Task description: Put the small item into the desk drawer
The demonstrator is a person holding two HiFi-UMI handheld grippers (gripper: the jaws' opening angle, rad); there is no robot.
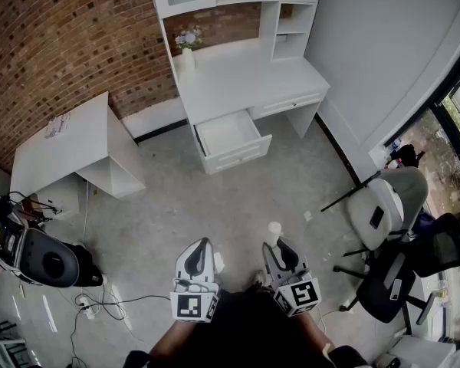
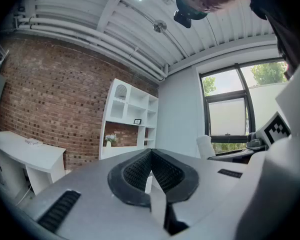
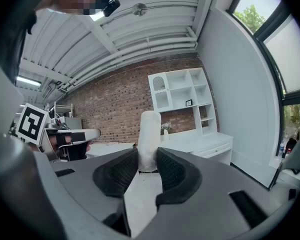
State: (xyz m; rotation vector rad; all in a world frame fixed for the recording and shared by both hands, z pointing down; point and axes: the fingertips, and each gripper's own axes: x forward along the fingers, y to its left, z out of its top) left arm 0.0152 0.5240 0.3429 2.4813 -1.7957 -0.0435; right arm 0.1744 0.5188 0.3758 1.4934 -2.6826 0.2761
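In the head view a white desk with a hutch stands far ahead, its left drawer pulled open and showing nothing inside. My right gripper is low in that view, well short of the desk, and is shut on a small white cylinder. In the right gripper view the cylinder stands upright between the black pads, with the desk beyond. My left gripper is beside the right one. Its jaws meet at the tip with nothing in them.
A low white table stands at the left against the brick wall. A vase of flowers sits on the desktop. Office chairs crowd the right side. Cables and a power strip lie on the floor at lower left, beside a black machine.
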